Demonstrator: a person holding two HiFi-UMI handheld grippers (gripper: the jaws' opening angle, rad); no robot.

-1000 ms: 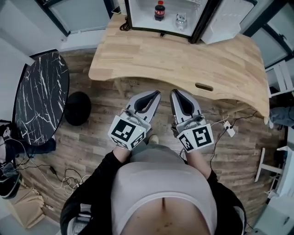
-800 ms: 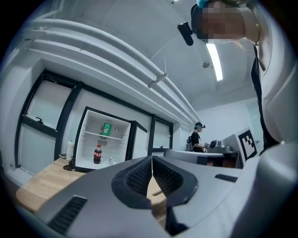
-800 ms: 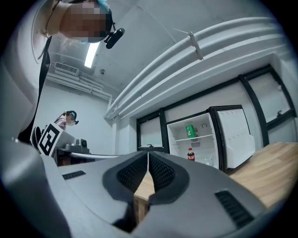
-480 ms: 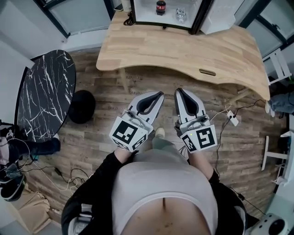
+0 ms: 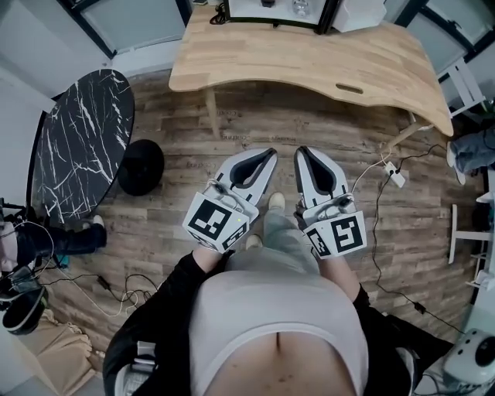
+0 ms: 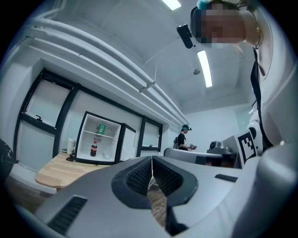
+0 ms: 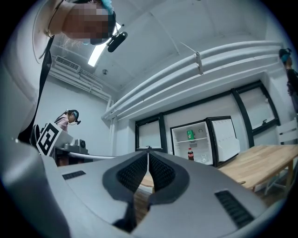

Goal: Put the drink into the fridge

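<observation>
The small fridge (image 6: 100, 142) stands open on the wooden desk (image 5: 309, 54), far ahead of me. Inside it are a cola bottle (image 6: 94, 149) on the lower shelf and a green can (image 6: 100, 129) on the upper one; the same bottle (image 7: 190, 154) and can (image 7: 190, 135) appear in the right gripper view. In the head view only the fridge's bottom edge (image 5: 271, 9) shows at the top. My left gripper (image 5: 267, 152) and right gripper (image 5: 302, 151) are held side by side over the wooden floor, short of the desk. Both are shut with nothing in them.
A black marble round table (image 5: 77, 147) and a black round stool (image 5: 139, 166) stand to the left. Cables and a power strip (image 5: 394, 178) lie on the floor at right, near another person's leg (image 5: 472, 151). A person (image 6: 185, 138) stands in the background.
The desk and fridge have slid toward the top of the head view as I back away from them. Both grippers stay shut and side by side.
</observation>
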